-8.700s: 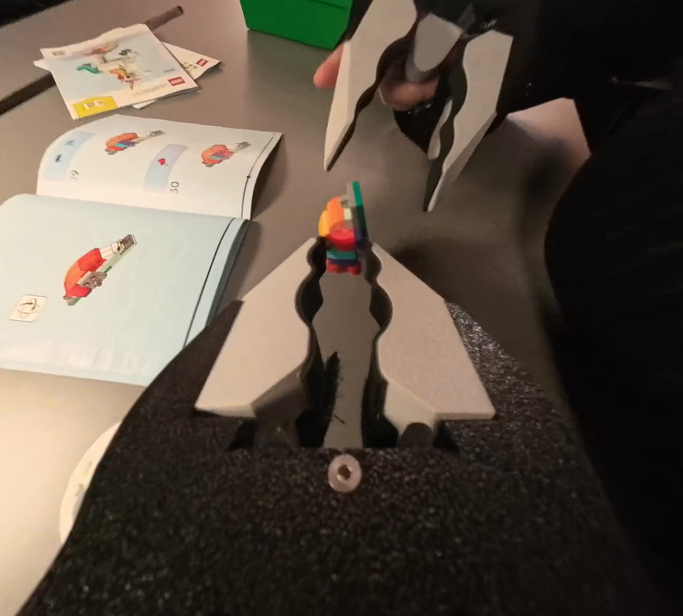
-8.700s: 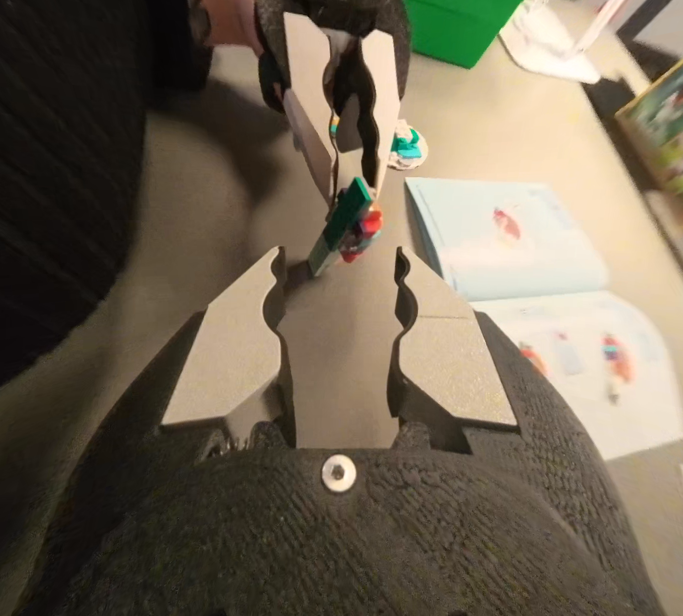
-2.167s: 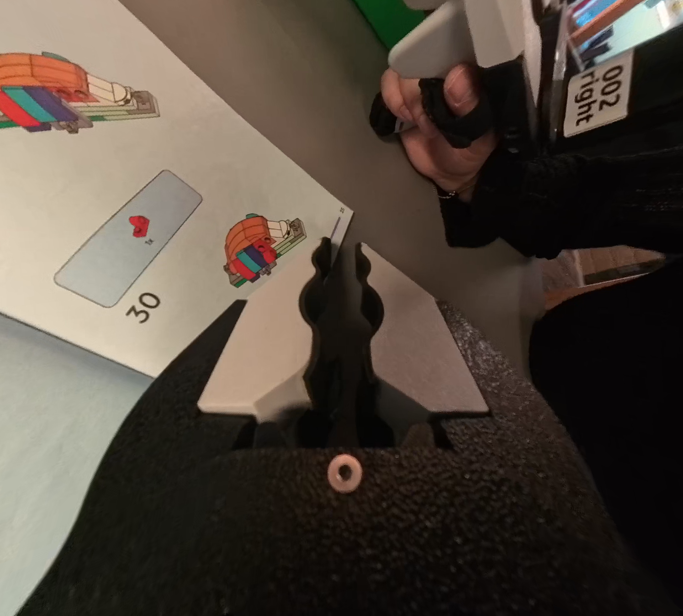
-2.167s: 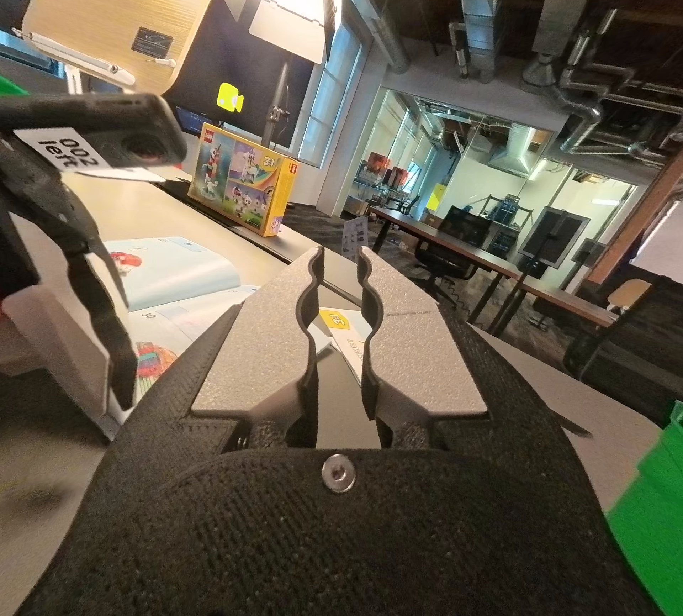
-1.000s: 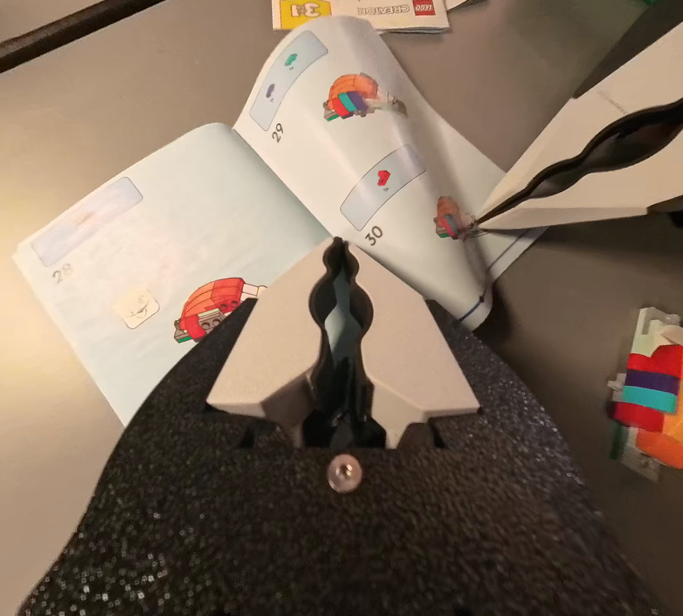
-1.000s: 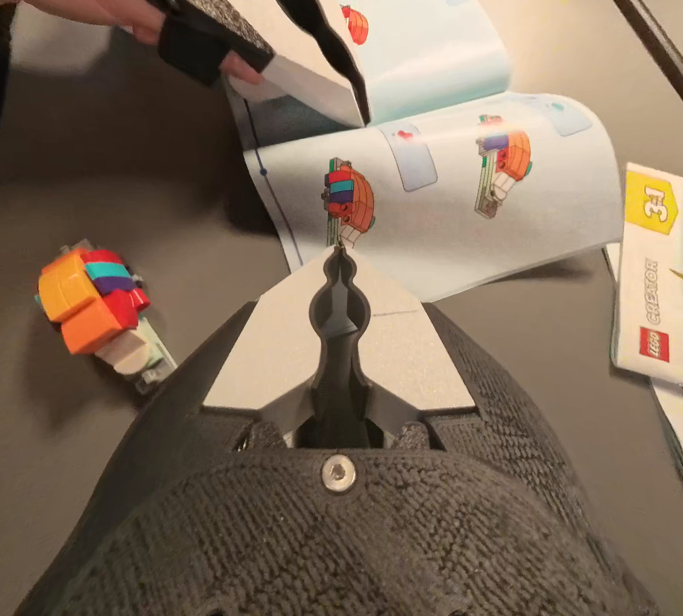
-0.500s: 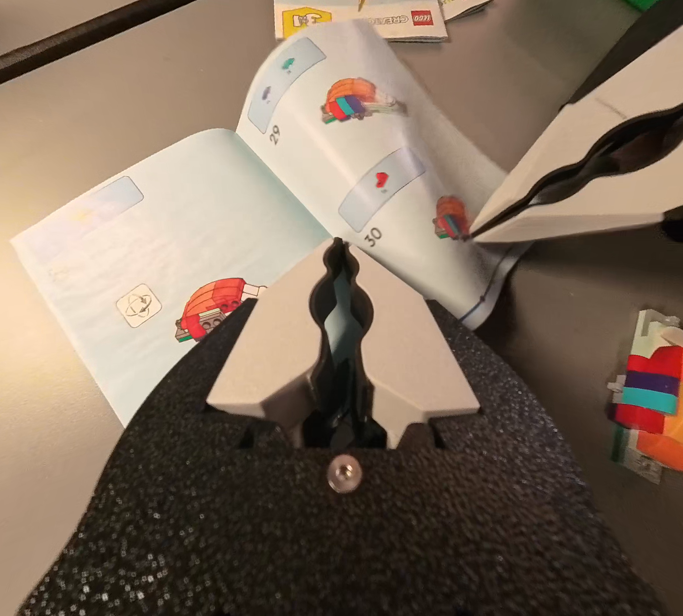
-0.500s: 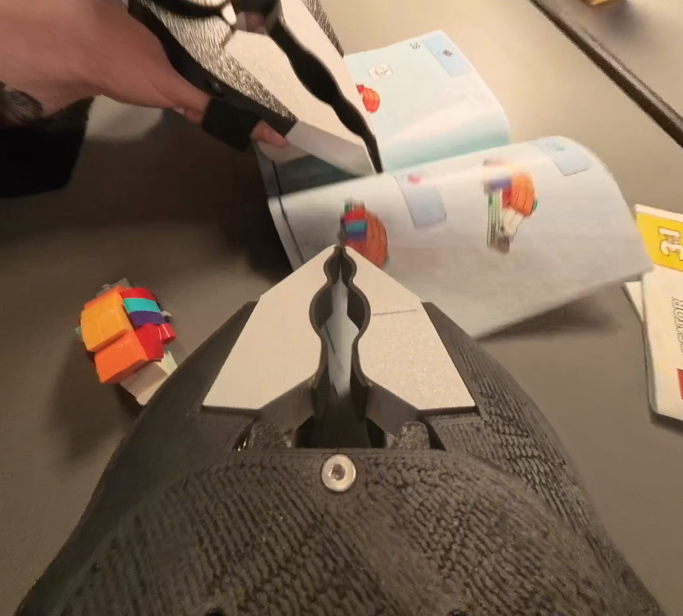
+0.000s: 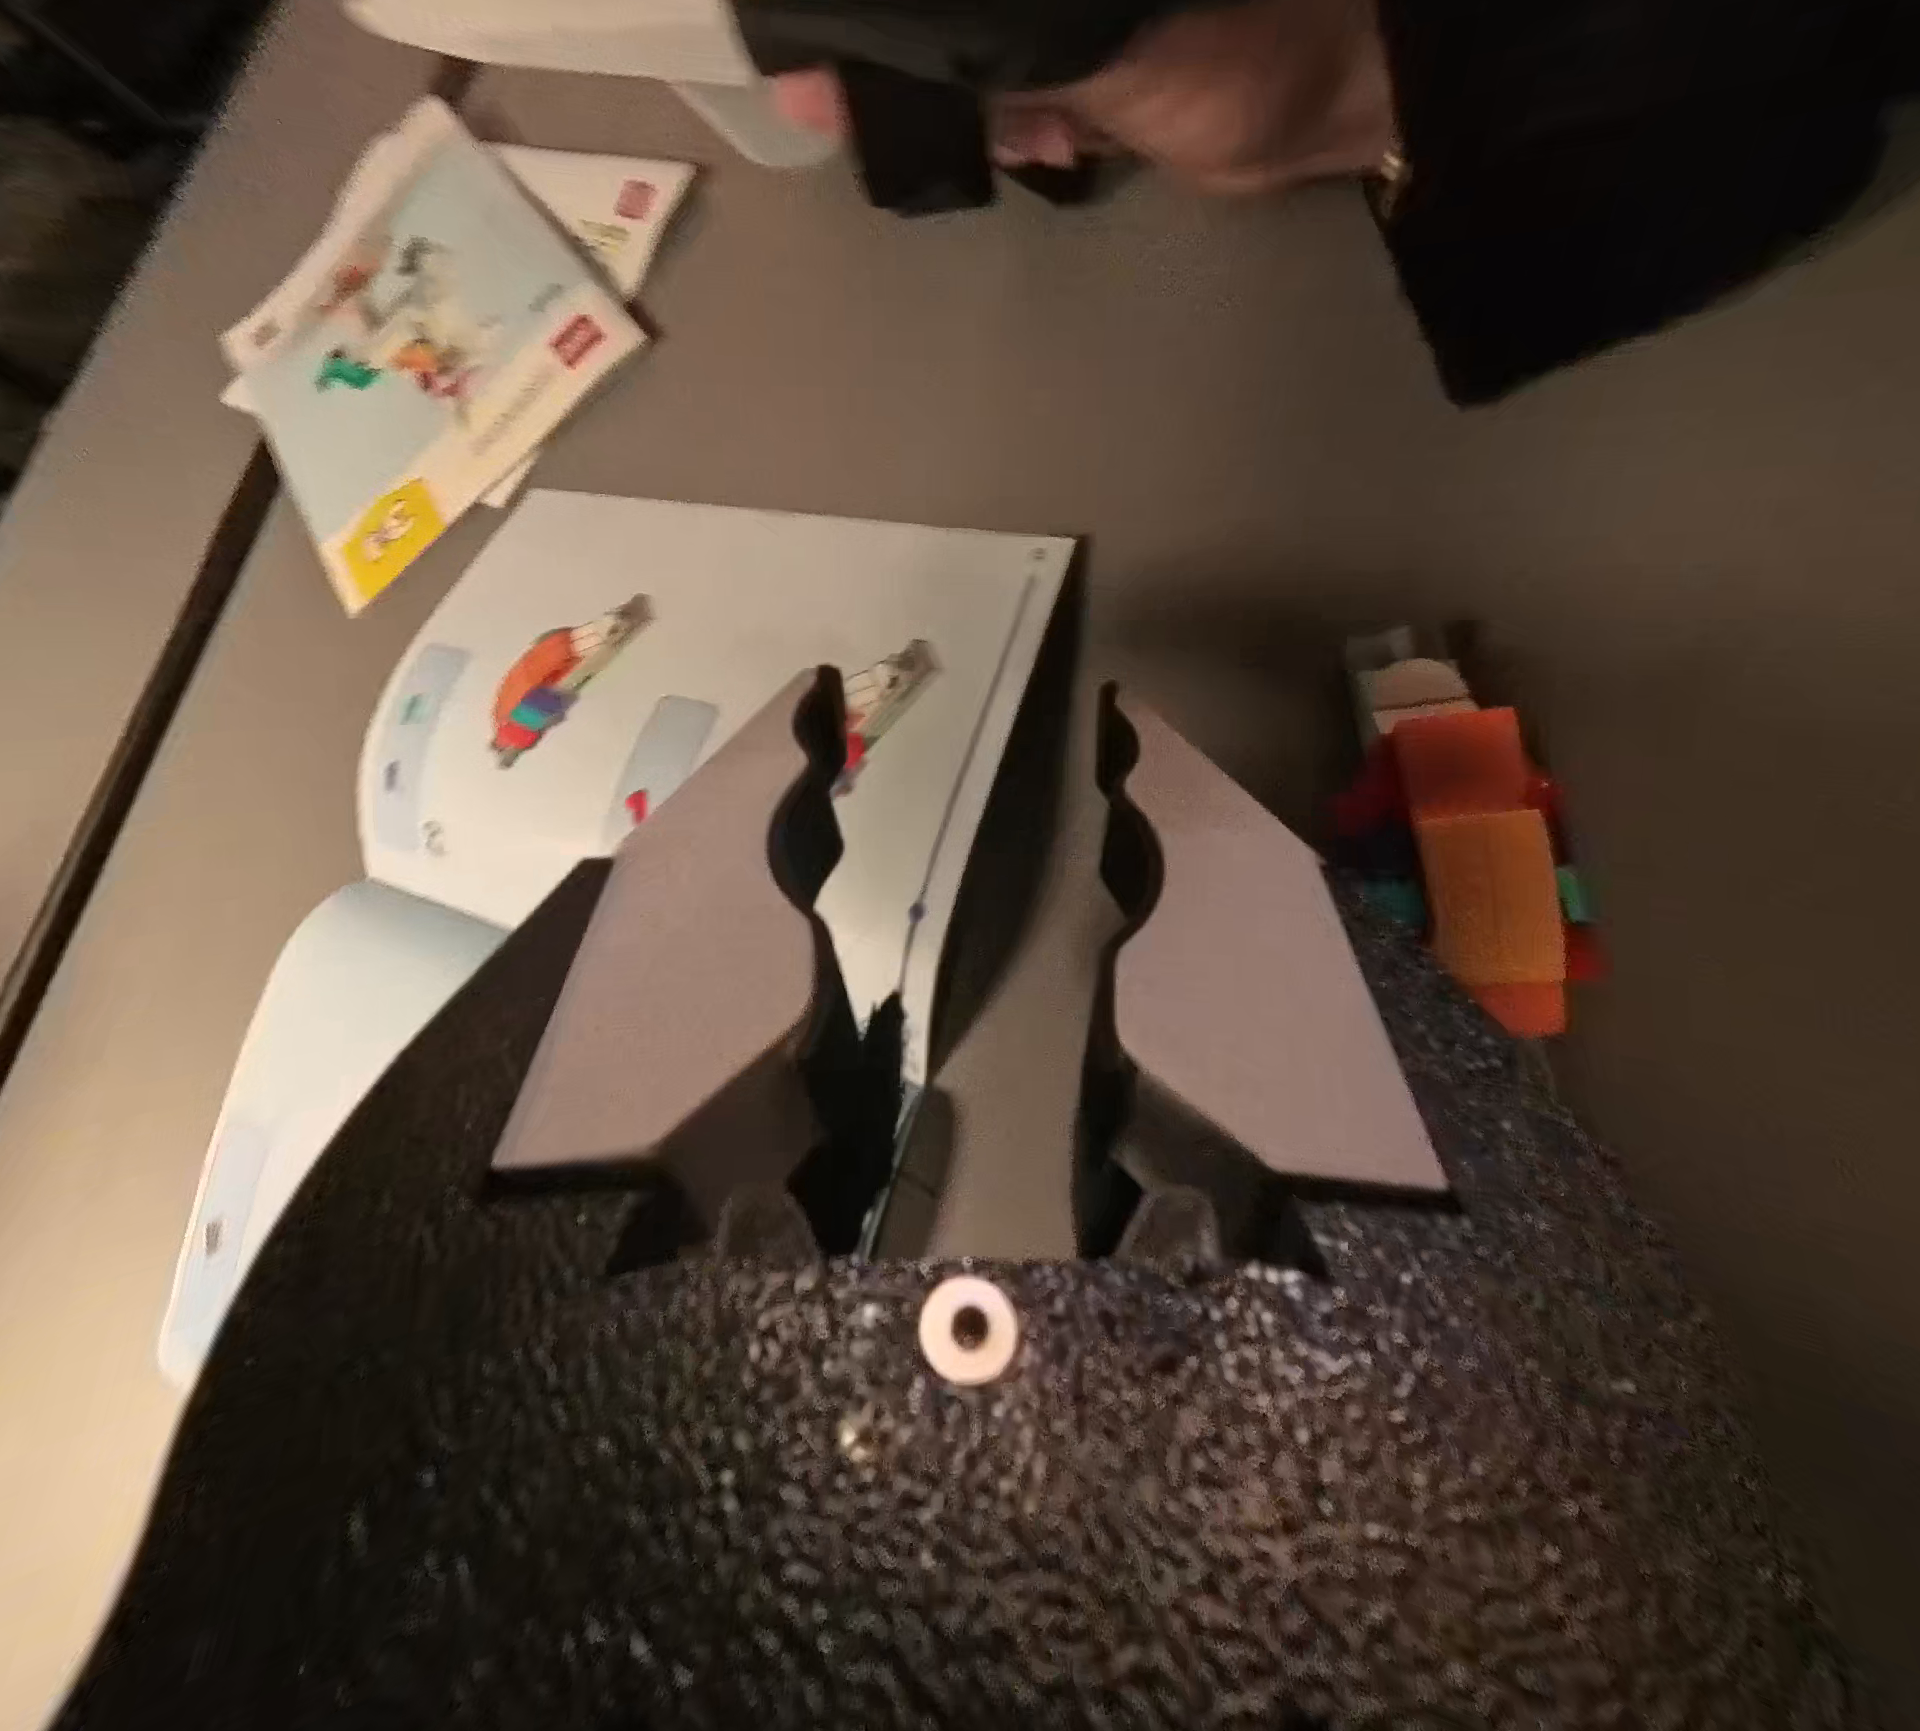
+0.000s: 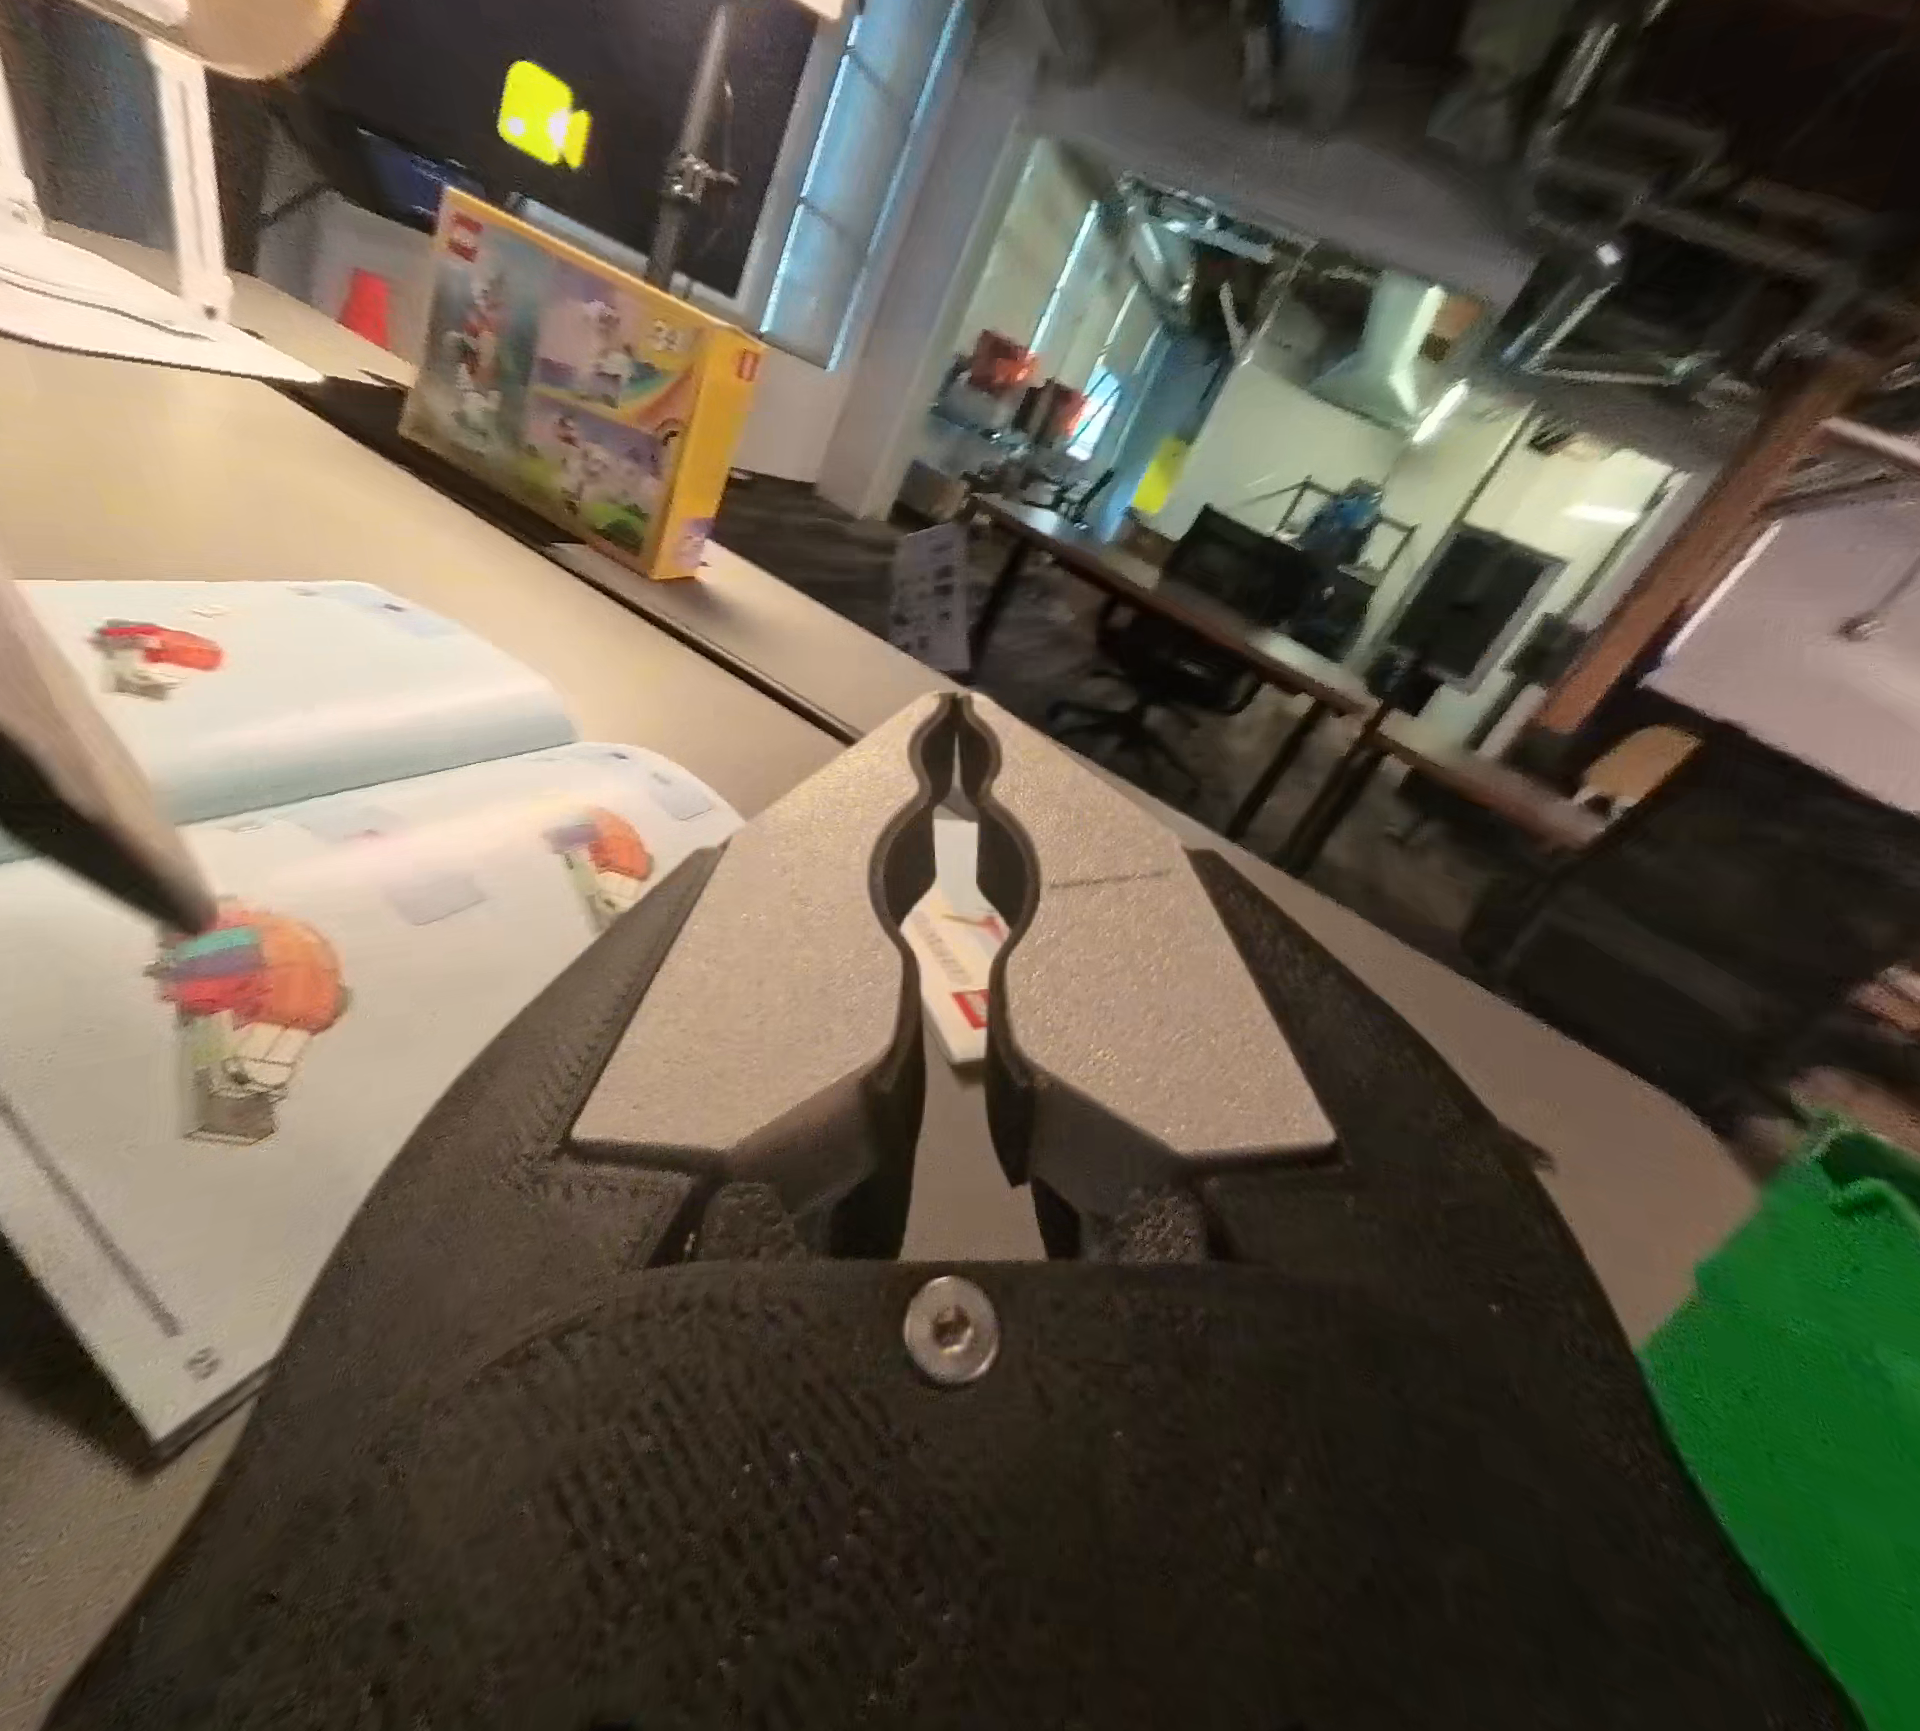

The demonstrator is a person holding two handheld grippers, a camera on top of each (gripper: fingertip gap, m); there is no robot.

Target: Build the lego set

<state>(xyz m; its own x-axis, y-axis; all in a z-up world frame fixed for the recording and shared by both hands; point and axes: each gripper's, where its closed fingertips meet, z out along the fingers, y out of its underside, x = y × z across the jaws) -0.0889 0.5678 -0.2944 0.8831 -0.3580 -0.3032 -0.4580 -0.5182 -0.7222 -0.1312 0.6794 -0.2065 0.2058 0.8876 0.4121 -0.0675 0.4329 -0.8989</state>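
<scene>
Grey left gripper [image 9: 961, 715] gapes wide over the booklet [image 9: 727, 642], holding nothing; right gripper [image 10: 961, 725] is pressed together, empty.

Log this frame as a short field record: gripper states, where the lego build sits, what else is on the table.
left gripper: open, empty, above the right edge of the open instruction booklet
right gripper: shut, nothing between its fingers, pointing out over the table toward the room
lego build: multicoloured, lying on the grey table, right of the booklet, touched by neither gripper
closed booklets: stacked beyond the open one
set box: yellow-edged, upright, far side
green bin: corner only
</scene>
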